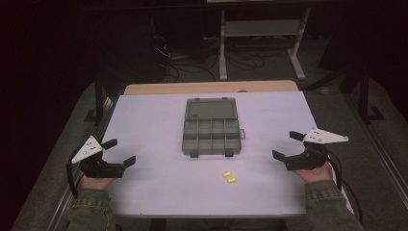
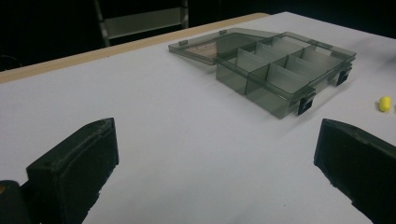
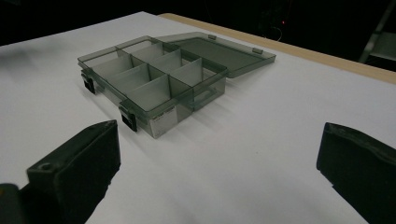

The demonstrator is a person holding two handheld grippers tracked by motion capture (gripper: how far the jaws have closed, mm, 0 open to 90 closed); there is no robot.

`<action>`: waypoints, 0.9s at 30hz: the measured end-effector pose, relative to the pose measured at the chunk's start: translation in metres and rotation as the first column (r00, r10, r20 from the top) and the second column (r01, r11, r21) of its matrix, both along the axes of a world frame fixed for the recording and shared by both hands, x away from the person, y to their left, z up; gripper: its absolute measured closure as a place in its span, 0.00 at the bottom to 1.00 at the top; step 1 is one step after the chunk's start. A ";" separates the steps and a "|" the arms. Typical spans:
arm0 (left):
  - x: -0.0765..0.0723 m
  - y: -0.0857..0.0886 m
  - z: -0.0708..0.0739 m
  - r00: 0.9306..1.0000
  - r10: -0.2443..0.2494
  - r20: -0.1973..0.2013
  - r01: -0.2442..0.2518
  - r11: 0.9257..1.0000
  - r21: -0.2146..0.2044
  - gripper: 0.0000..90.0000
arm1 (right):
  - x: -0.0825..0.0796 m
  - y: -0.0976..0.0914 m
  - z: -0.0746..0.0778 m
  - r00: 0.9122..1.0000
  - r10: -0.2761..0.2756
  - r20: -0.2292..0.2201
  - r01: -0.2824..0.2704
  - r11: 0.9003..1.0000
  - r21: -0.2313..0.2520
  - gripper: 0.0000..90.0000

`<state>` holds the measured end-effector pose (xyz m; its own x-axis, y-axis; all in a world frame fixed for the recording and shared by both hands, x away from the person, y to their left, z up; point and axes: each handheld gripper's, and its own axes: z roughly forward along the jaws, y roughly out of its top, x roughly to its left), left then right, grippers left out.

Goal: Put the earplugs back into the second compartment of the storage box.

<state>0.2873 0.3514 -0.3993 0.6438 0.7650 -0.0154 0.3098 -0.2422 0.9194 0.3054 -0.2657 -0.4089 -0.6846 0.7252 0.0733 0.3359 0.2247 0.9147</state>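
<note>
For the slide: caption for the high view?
Both grippers, left and right, open beside an open organizer box; two yellow pieces in front.

Looks like a lab setup: dark room, loose cables (image 1: 192,65) on the floor, bare metal-legged bench (image 1: 262,29) beyond the white surface (image 1: 159,192).

Dim room; white-legged shelf (image 1: 262,29) and floor cables (image 1: 192,62) beyond.

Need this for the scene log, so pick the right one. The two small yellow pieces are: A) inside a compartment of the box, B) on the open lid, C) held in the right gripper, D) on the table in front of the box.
D: the two yellow pieces lie on the bare table, on the person's side of the open compartment box, apart from it.
</note>
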 end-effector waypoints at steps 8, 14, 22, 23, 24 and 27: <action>0.000 -0.002 0.001 1.000 0.009 -0.001 -0.009 1.000 0.021 0.00 | -0.001 -0.001 -0.001 1.000 0.004 -0.012 -0.004 1.000 -0.004 0.00; -0.002 -0.005 0.002 1.000 0.012 -0.007 -0.011 0.999 0.039 0.00 | -0.003 0.000 -0.001 1.000 0.008 -0.010 -0.008 1.000 -0.017 0.00; 0.000 -0.017 0.007 1.000 -0.022 -0.006 0.022 0.994 0.103 0.00 | -0.004 0.000 -0.002 1.000 0.014 -0.018 -0.015 1.000 -0.016 0.00; 0.001 -0.019 0.009 1.000 -0.027 -0.003 0.027 0.994 0.105 0.00 | -0.004 0.000 -0.002 1.000 0.015 -0.019 -0.015 1.000 -0.016 0.00; 0.001 -0.020 0.010 0.999 -0.033 -0.002 0.033 0.994 0.107 0.00 | -0.004 0.000 -0.002 1.000 0.016 -0.019 -0.017 1.000 -0.018 0.00; 0.000 -0.023 0.016 0.999 -0.054 0.007 0.052 0.992 0.116 0.00 | -0.004 0.001 -0.002 1.000 0.019 -0.021 -0.019 1.000 -0.019 0.00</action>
